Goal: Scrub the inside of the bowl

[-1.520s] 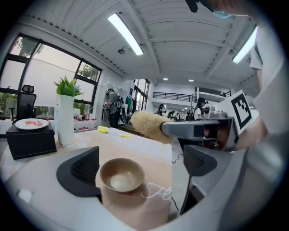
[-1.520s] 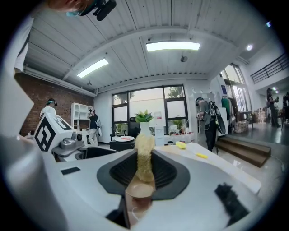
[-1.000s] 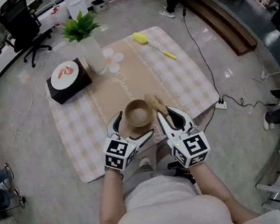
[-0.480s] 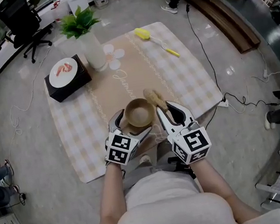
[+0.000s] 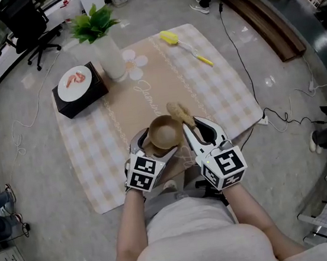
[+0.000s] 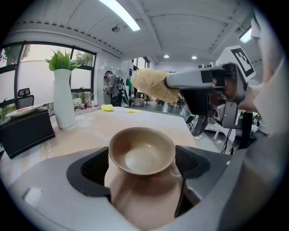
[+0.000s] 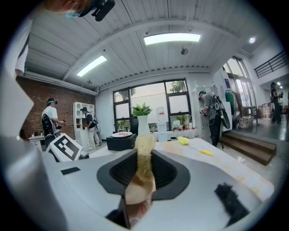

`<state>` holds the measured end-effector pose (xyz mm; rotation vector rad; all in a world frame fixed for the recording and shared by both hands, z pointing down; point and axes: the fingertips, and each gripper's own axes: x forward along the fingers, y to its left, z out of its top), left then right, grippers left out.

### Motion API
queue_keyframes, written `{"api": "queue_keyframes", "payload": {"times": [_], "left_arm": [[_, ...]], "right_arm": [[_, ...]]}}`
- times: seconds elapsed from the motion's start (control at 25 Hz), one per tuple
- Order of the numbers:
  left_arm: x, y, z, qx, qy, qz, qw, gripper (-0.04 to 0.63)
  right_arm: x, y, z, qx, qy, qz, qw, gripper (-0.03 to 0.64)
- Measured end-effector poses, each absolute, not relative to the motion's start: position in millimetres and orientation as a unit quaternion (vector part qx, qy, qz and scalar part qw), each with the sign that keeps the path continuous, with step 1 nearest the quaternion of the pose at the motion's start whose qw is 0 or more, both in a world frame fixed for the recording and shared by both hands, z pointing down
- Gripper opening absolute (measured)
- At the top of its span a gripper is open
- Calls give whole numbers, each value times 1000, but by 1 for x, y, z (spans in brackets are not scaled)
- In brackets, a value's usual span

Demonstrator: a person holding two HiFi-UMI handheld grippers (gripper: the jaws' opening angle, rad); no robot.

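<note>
A tan bowl point(image 5: 165, 134) sits upright on the checked cloth point(image 5: 93, 143) in front of me. My left gripper point(image 5: 156, 145) reaches around its near side. In the left gripper view the bowl point(image 6: 142, 151) fills the gap of the left gripper point(image 6: 142, 163); its jaws have just been closing, and both pads touch the rim. My right gripper point(image 5: 199, 133) is shut on the handle of a straw-coloured loofah brush point(image 5: 179, 114), whose head hangs just right of the bowl. The brush point(image 7: 143, 155) stands up between the jaws of the right gripper point(image 7: 143, 175).
On the cloth stand a white vase with a green plant point(image 5: 108, 50), a black box bearing a plate of food point(image 5: 79, 90), and a yellow brush point(image 5: 179, 44). An office chair point(image 5: 24, 26) and floor cables surround the cloth. People stand in the background.
My left gripper has come down and forward to the bowl, and its jaws have narrowed around it. The right gripper with the brush has barely shifted.
</note>
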<state>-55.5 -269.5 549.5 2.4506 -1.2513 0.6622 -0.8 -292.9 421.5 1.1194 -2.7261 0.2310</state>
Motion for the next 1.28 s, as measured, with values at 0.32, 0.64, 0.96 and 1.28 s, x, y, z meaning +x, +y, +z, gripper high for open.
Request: {"api": "queue_keyframes", "payload": {"times": [0.32, 0.64, 0.96, 1.28], "left_arm": [[-56, -269, 549, 857, -432, 235, 154, 460], [-56, -269, 551, 855, -430, 240, 163, 459], [-56, -269, 551, 855, -427, 244, 166, 459], [-57, -269, 552, 855, -426, 244, 167, 460]], "right_arm": [[-31, -291, 440, 255, -946, 63, 193, 92], [-58, -301, 475, 160, -936, 57, 307, 91], [-73, -303, 495, 96, -924, 33, 370, 91], [-67, -317, 496, 97, -916, 15, 388, 91]]}}
